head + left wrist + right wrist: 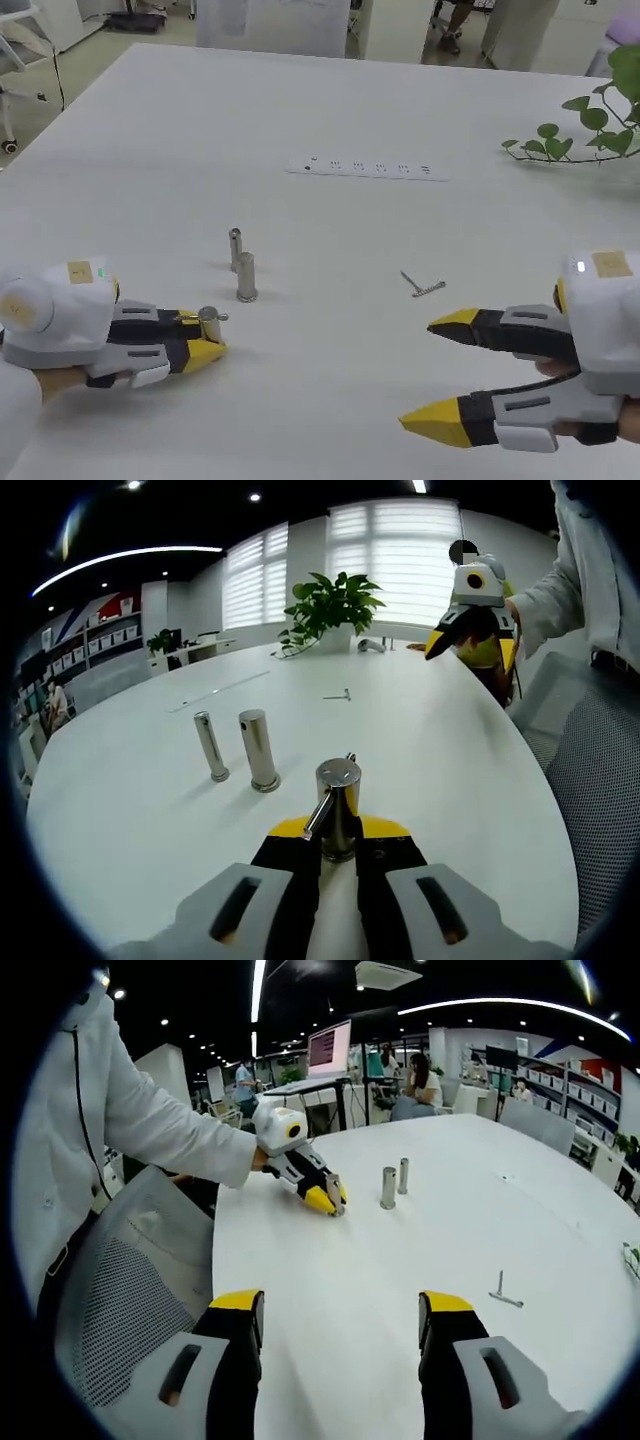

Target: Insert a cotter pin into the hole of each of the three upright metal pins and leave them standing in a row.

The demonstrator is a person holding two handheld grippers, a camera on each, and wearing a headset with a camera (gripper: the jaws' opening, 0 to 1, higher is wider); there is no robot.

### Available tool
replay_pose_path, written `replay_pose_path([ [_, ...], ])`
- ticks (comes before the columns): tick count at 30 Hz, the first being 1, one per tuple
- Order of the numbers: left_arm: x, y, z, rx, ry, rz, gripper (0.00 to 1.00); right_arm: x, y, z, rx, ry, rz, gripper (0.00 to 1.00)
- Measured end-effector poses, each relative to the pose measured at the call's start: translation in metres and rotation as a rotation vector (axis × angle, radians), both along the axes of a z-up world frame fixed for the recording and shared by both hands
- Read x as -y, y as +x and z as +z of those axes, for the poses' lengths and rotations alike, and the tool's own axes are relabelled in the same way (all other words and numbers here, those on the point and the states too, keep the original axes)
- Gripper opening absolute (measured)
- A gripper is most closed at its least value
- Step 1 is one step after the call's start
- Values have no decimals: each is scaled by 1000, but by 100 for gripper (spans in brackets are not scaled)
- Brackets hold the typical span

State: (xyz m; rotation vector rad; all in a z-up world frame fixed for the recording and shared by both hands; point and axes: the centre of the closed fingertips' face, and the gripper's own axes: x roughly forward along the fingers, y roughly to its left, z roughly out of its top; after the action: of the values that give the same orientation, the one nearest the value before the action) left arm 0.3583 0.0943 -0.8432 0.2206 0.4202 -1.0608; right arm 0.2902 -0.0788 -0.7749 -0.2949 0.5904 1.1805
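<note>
Gripping a short silver steel pin point(209, 322) near its base, the left claw point(203, 335) is clamped on it, with the pin upright on the white desk point(330, 400). A thin wire cotter pin point(318, 815) looks threaded through its head, overhanging one side. A stout bare metal pin point(246, 277) and a slimmer bare metal pin point(235, 248) stand upright, close together, at 1 o'clock from it. Right claw point(420, 375) spread wide, holding nothing. Loose bent cotter pin point(425, 287) lies flat at its 11 o'clock. Risks: the overhanging wire may tip the held pin on release, the flat cotter may skid from closing tips, and a careless sweep could topple the neighbours.
</note>
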Motion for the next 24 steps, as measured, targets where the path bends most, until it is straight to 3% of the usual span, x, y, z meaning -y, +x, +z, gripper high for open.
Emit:
replay_pose_path([
  [12,1,1,1,-4,-16,-8,12,5,1,-1,-2,-5,-16,65],
  [24,-2,2,11,-9,-47,24,23,6,6,3,10,-4,-19,65],
])
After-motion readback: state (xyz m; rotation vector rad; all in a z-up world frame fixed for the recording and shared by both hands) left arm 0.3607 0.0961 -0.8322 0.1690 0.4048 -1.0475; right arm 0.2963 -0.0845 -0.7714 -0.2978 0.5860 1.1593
